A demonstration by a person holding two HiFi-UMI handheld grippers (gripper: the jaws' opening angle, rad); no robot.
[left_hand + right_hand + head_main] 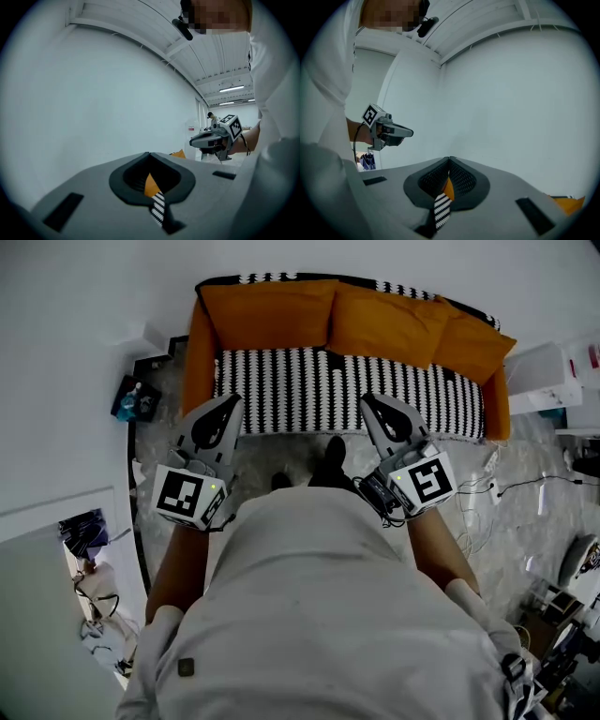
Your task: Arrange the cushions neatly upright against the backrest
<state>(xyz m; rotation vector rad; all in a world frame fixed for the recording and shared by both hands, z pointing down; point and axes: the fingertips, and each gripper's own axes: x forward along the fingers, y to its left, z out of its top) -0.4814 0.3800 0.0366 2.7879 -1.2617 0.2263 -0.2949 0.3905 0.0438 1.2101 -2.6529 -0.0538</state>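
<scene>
Three orange cushions stand upright against the sofa's backrest: one at the left [267, 313], one in the middle [384, 322], one at the right [473, 345]. Below them lies the black-and-white patterned seat [347, 390]. My left gripper [231, 401] and right gripper [367, 399] are held side by side in front of the seat's near edge, both shut and with nothing in them. In the left gripper view the shut jaws [149, 153] leave only a sliver of orange and striped fabric showing; the right gripper view [449, 159] shows the same.
The sofa has orange armrests [199, 352] and stands against a white wall. A blue bag [138, 401] lies on the floor at its left. White boxes [544, 376] and cables [525, 488] are on the right. The person's dark shoes [333, 460] are between the grippers.
</scene>
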